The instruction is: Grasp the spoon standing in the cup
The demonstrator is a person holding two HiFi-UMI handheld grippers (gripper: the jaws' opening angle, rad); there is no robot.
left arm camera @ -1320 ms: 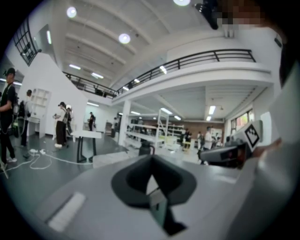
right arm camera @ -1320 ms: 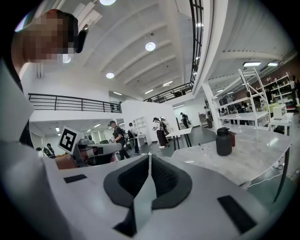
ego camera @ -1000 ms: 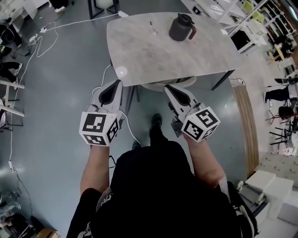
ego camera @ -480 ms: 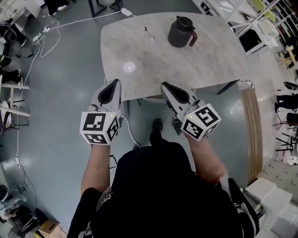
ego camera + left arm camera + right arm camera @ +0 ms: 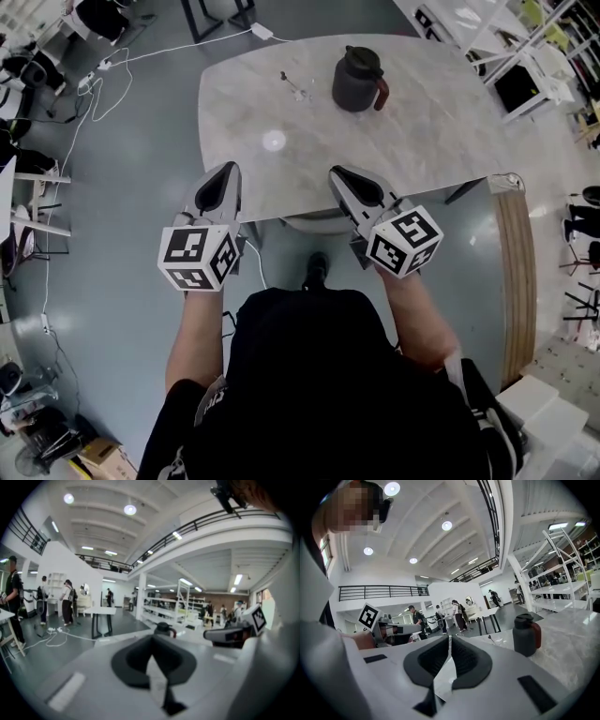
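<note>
A small clear cup (image 5: 296, 88) with a thin spoon (image 5: 289, 80) standing in it sits at the far side of the grey marble table (image 5: 422, 141); in the right gripper view the cup (image 5: 496, 641) is small and distant. A dark jug (image 5: 356, 81) with a red handle stands just right of it. My left gripper (image 5: 228, 172) hovers at the table's near edge, shut and empty. My right gripper (image 5: 339, 174) is level with it over the same edge, with its jaws together and nothing between them. Both grippers are far from the cup.
A round stool (image 5: 323, 223) sits under the table's near edge. White cables (image 5: 122, 61) trail over the floor at the left. A curved wooden strip (image 5: 517, 272) lies at the right, with shelving (image 5: 525, 37) beyond. In the left gripper view several people (image 5: 68, 602) stand far off.
Both grippers have moved forward from over the floor to the table's near edge. The table, cup and jug now sit lower and nearer in the head view.
</note>
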